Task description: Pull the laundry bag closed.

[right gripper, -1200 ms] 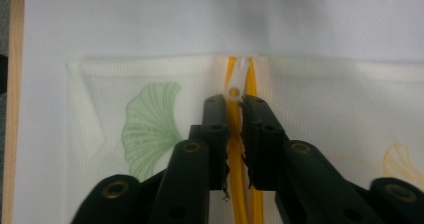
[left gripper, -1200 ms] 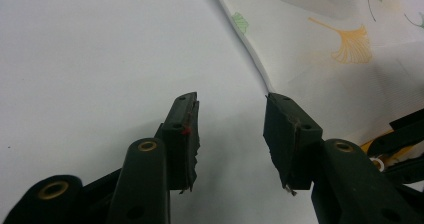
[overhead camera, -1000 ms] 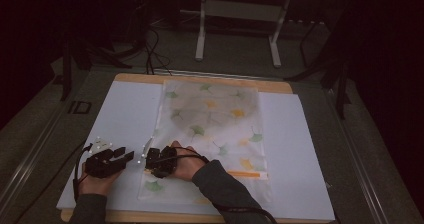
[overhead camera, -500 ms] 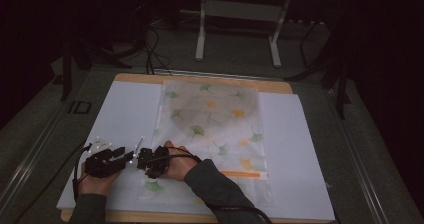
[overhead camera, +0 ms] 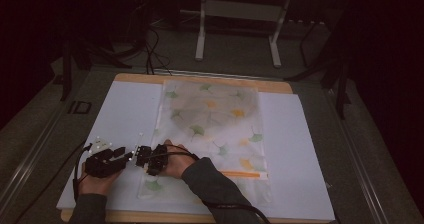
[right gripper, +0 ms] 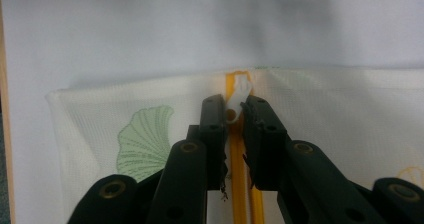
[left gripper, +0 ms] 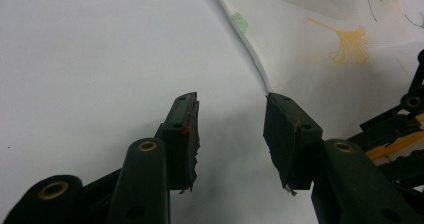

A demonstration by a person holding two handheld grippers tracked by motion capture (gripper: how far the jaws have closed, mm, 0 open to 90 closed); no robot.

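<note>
So the biggest thing here is the desk (overhead camera: 125, 114), covered in a white sheet, with a big translucent zipper pouch (overhead camera: 215, 129) printed with ginkgo leaves lying flat down the middle, long axis running away from the person. Can't tell if there's anything inside it; it looks flat and I see no bulge.

The orange zipper (overhead camera: 245, 174) runs across the near end of the pouch, so crosswise to the pouch's length. Its white zipper pull (right gripper: 235, 101) sits right at the pouch's left edge, where the track ends.

The right gripper (overhead camera: 150, 159) has reached across to that edge and its jaws are pinched on the zipper pull, lined up along the track. The left gripper (overhead camera: 122, 155) is just beside it on the bare sheet, jaws spread apart and holding nothing, with the pouch's edge just ahead of its tips.

My read: whatever comes next turns on the zipper line. The track stretches off to the right from the pull, so that's the only way it can slide, and the left gripper is the handy one to pin the pouch edge down.
</note>
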